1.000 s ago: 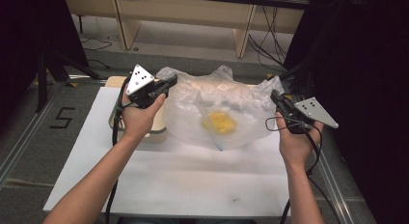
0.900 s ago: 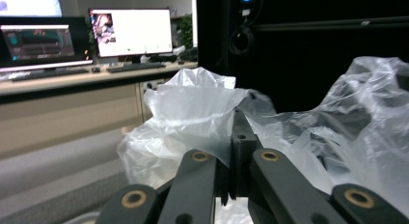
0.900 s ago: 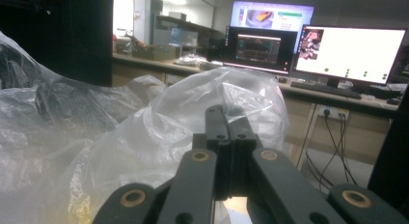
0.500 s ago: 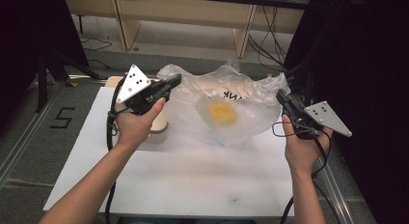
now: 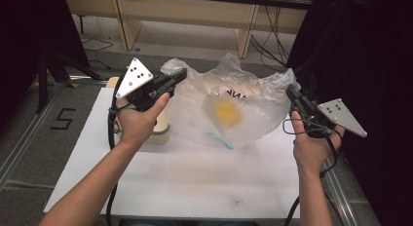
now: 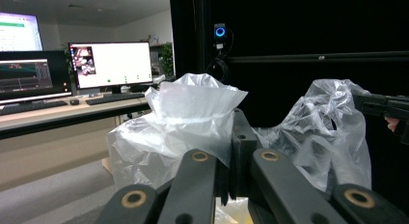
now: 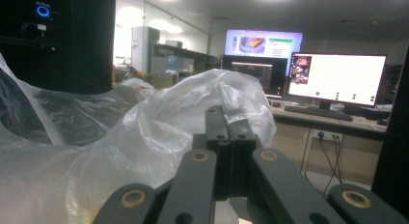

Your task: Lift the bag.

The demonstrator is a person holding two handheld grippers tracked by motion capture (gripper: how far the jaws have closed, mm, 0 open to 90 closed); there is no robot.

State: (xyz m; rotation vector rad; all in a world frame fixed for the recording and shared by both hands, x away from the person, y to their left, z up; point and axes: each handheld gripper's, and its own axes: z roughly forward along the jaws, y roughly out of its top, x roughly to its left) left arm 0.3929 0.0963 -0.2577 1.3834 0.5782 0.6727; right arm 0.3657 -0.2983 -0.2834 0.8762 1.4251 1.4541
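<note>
The clear plastic bag (image 5: 229,106) hangs above the white table (image 5: 195,177), stretched between the two grippers, and only its lowest fold seems to touch the surface. Inside the bag a pale block with a yellow middle (image 5: 225,111) rests against the wall nearest the person; it may be a sponge, but the film blurs it. One second ago the bag lay flatter and wider on the table. Now it is lifted and its mouth stands up, so the block has slid lower inside it.

The left gripper (image 5: 181,76) has its jaws fully closed on the left edge of the bag, and in the left gripper view the film (image 6: 193,108) bunches over the closed jaws. The right gripper (image 5: 290,91) is closed in the same way on the right edge of the bag. Both hands are higher than before.

Left of the bag, a light wooden object (image 5: 158,128) stands on the table behind the left hand (image 5: 139,121). I judge the bag is being raised to settle its content.
</note>
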